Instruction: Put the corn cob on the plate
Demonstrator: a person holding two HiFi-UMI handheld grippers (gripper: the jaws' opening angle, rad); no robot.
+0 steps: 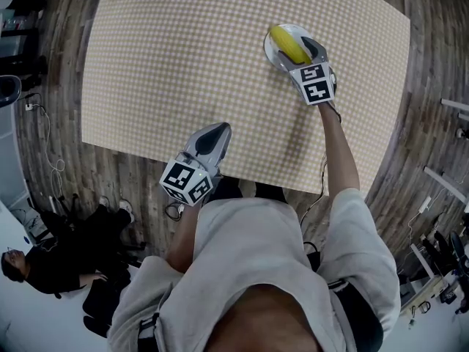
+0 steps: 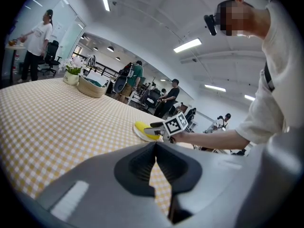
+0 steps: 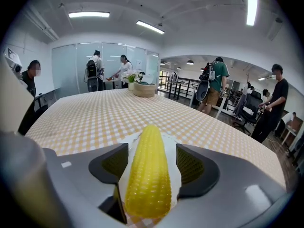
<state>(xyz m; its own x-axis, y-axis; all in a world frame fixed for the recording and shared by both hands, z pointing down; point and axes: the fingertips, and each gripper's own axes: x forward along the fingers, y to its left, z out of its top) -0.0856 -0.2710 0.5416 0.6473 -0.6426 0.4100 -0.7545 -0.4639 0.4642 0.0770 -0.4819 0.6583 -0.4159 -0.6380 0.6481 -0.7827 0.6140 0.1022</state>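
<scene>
Head view first: the corn (image 1: 288,44) is lying on the plate (image 1: 268,50) at the far right of the table (image 1: 183,64), and the right gripper (image 1: 302,52) sits right over it, while the left gripper (image 1: 215,134) hangs back at the near edge, well apart from the action. Over to the left gripper view: its jaws are pinched together at the tips with nothing between them, and far across the checked cloth the corn shows as a yellow shape on the white plate. A basket (image 2: 92,87) stands at the far end; what is in it cannot be made out. Now the right gripper view, and here is the clear look: the jaws stand wide, the corn runs lengthwise between them, and a gap shows on each side, so the pads (image 3: 192,165) are not pressing on it. The plate holds the corn and nothing else. The corn looks stiff, light and glossy, likely a little slippery and apt to roll, so its thick middle, taken across the width, looks like the safest hold.
</scene>
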